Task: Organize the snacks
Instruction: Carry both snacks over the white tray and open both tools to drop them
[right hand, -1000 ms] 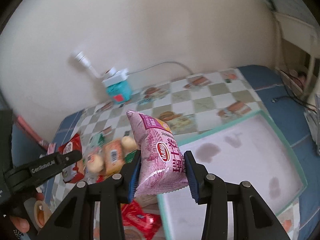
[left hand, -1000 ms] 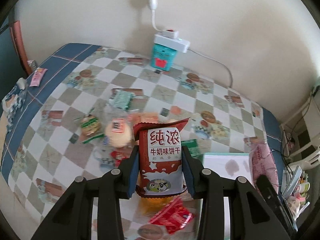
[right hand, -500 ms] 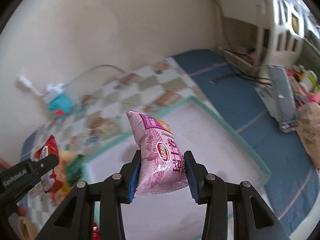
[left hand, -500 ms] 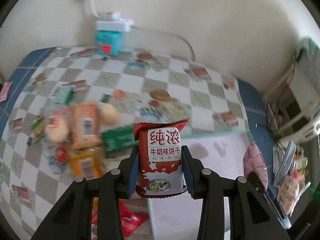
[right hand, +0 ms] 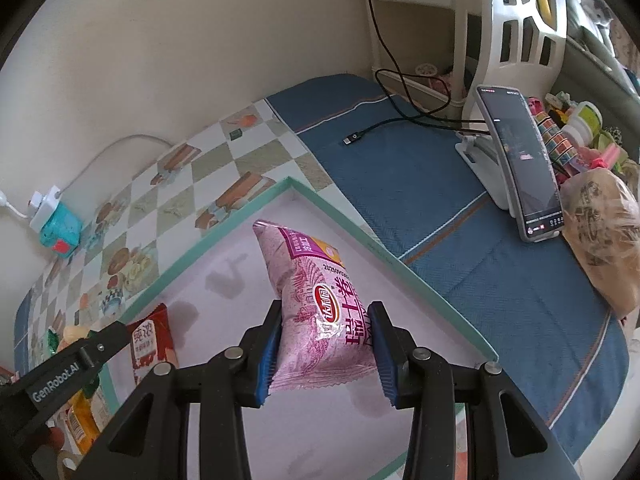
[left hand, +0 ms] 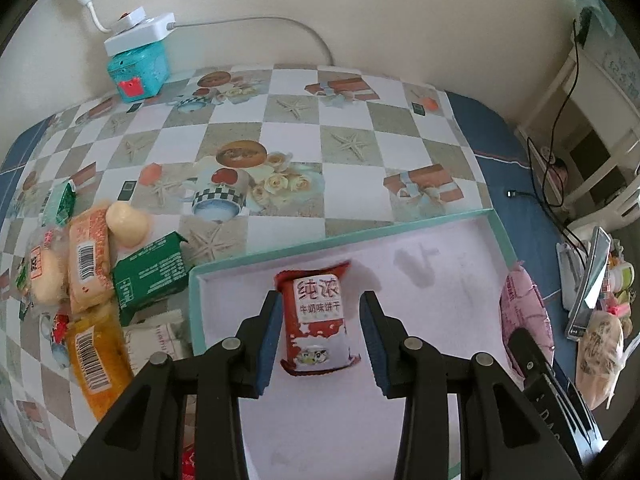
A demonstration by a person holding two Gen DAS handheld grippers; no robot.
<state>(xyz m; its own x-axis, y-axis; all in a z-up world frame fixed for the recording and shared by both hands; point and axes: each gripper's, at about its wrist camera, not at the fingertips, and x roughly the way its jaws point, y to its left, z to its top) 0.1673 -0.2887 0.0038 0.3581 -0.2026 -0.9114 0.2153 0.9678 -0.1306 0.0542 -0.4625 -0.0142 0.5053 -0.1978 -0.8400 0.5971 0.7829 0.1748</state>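
the shallow teal-rimmed tray (left hand: 496,224) lies on the checked tablecloth (left hand: 352,144), with loose snacks piled just beside its left edge. inside it lies the red biscuit packet (left hand: 316,320) — flat between the left claw's (left hand: 319,338) parted pads, neither pad pressing it. the right claw (right hand: 325,350) is clamped on the pink snack bag (right hand: 320,312) — upright over the tray.

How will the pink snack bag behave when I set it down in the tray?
Pink snack bag looks puffy and dents where the right tongs pinch it, so probably soft and light. Its glossy film may slide on the tray; likely flops flat.
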